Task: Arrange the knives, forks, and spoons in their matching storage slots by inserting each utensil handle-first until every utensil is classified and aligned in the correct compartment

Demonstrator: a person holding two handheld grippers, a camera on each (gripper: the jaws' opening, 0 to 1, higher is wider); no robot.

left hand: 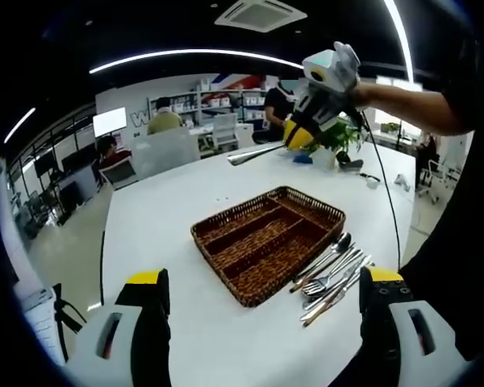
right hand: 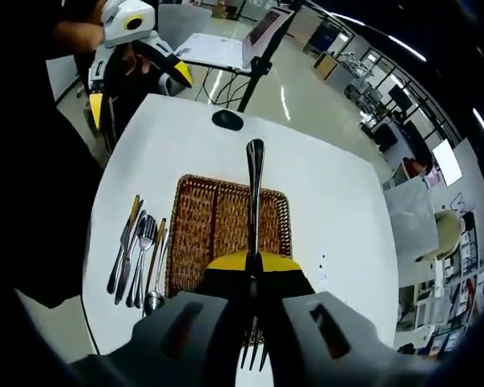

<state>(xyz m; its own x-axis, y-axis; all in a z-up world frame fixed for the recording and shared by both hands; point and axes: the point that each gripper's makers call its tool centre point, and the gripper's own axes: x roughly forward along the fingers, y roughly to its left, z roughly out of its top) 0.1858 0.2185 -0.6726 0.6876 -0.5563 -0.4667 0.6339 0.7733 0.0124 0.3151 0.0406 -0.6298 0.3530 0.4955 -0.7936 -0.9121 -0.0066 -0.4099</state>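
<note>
A brown wicker basket [left hand: 226, 216] with long compartments sits mid-table, nothing inside it. Beside it lies a row of loose knives, forks and spoons [left hand: 331, 278]. My left gripper [left hand: 264, 276] hangs open over the table's near side, jaws wide apart and holding nothing. My right gripper [left hand: 300, 135] is high above the far side, shut on a fork [left hand: 254, 153]. In the right gripper view, that gripper [right hand: 254, 278] clamps the fork [right hand: 254, 185] near its neck. Its handle points forward over the basket [right hand: 195, 234] and its tines stick out behind. The loose utensils [right hand: 137, 254] lie left of the basket. The left gripper [right hand: 137, 90] shows beyond them.
The white table [left hand: 161, 210] drops off at its edges on all sides. A black oval object [right hand: 227, 120] lies beyond the basket. A potted plant [left hand: 343, 133] and a cable [left hand: 383, 189] are at the far end. People sit at desks behind.
</note>
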